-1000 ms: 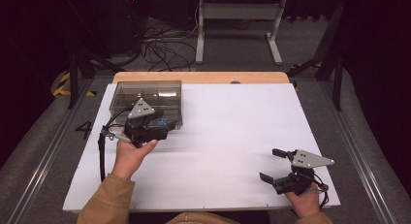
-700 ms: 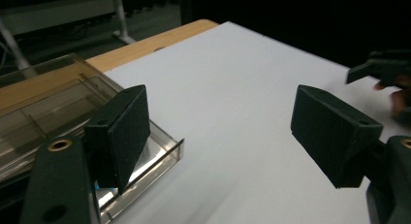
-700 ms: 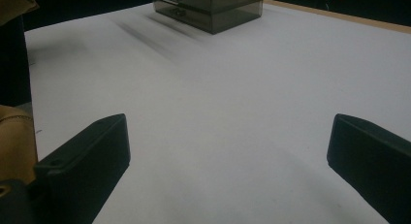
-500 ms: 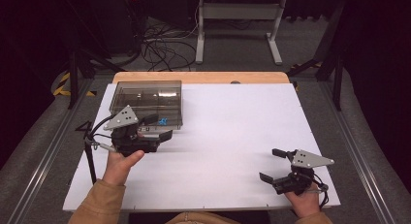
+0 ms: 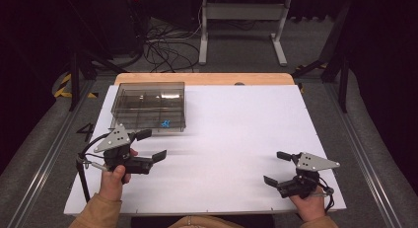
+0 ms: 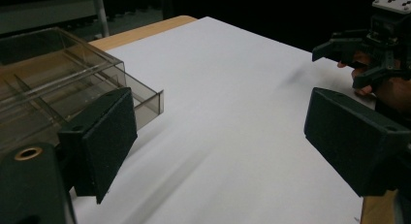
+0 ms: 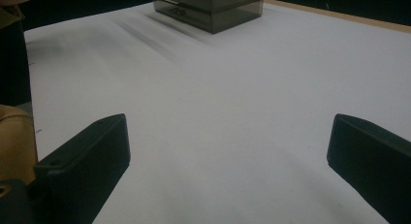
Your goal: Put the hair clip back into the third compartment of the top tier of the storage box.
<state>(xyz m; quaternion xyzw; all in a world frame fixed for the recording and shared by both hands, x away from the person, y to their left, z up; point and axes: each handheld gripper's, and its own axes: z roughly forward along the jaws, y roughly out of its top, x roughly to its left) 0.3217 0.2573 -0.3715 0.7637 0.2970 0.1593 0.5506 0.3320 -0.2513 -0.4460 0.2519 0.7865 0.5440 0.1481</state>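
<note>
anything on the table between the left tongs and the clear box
No, that stretch is bare white table. The high view shows the left tongs, open and empty, just short of the clear box.

both black tools (image 5: 149,145) (image 5: 276,167) carry grey three-cornered plates with trailing cables; the sleeves (image 5: 93,213) are tan.

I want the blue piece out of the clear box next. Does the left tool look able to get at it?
Probably yes: the left tool is open beside the clear box, the blue piece lies by its near wall, and nothing covers it.
</note>
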